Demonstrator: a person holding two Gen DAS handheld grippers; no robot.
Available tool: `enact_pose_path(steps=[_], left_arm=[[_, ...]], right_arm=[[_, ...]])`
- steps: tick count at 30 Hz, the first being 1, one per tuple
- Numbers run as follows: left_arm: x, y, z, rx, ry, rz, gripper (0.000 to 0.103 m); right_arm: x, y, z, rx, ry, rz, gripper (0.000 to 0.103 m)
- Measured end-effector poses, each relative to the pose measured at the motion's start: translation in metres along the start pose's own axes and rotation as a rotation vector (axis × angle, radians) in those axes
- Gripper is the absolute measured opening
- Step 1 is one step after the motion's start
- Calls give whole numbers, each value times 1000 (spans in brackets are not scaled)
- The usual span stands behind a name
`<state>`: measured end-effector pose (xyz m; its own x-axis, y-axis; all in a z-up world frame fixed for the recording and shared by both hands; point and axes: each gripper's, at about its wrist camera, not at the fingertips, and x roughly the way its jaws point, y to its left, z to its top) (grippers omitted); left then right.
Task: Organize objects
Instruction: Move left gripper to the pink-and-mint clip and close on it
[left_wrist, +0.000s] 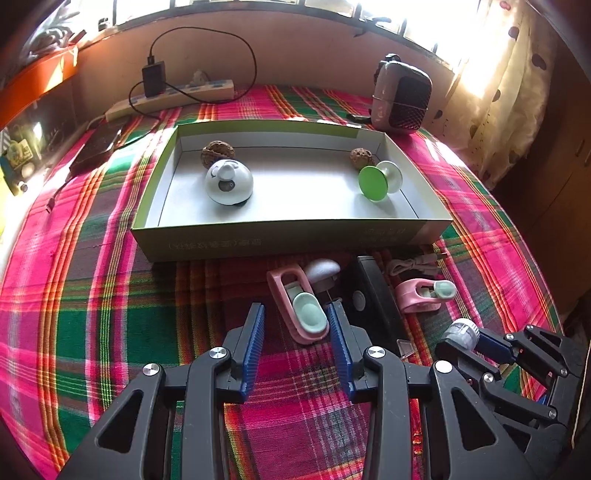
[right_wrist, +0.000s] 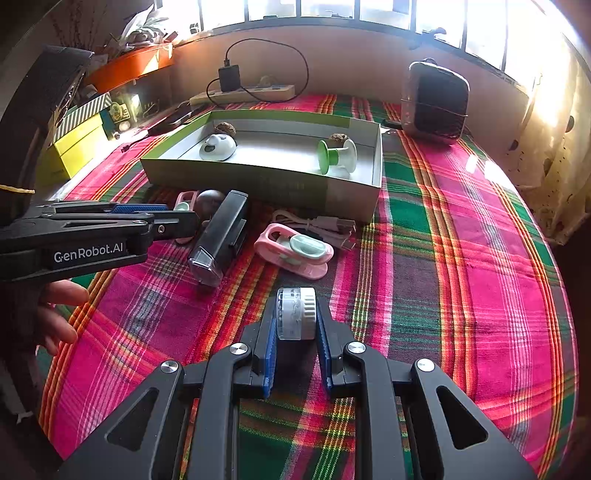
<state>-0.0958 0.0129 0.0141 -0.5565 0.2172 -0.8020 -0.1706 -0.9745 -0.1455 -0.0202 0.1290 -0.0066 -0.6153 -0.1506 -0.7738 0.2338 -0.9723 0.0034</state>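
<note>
An open cardboard box (left_wrist: 280, 236) (right_wrist: 258, 177) on the plaid cloth holds two walnuts (left_wrist: 217, 152), a white dome gadget (left_wrist: 229, 181) and a green-and-clear spool (left_wrist: 378, 181). My left gripper (left_wrist: 295, 317) is open, its fingers on either side of the near end of a pink and mint clip (left_wrist: 301, 304). My right gripper (right_wrist: 296, 317) is shut on a small white ribbed jar (right_wrist: 296, 313) (left_wrist: 461, 332). A second pink clip (right_wrist: 293, 249) (left_wrist: 424, 293), a black bar-shaped device (right_wrist: 219, 238) and a coiled white cable (right_wrist: 325, 225) lie in front of the box.
A power strip with a black charger (left_wrist: 166, 94) and a small grey heater (left_wrist: 400, 98) stand behind the box. A dark phone (left_wrist: 94, 149) lies at the left. A rounded dark object (right_wrist: 208, 201) sits beside the left clip. Yellow boxes (right_wrist: 74, 147) stand at the far left.
</note>
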Motion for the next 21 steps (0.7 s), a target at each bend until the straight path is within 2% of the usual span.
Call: enact_pose_path(steps=[9,21], left_arm=[[1,12,0,-23,2,21,33],[8,11,9,8,-2,31,33]], right_arm=[[2,0,3,-7,2,0,20],[5,1,6,-9,3,-1,20]])
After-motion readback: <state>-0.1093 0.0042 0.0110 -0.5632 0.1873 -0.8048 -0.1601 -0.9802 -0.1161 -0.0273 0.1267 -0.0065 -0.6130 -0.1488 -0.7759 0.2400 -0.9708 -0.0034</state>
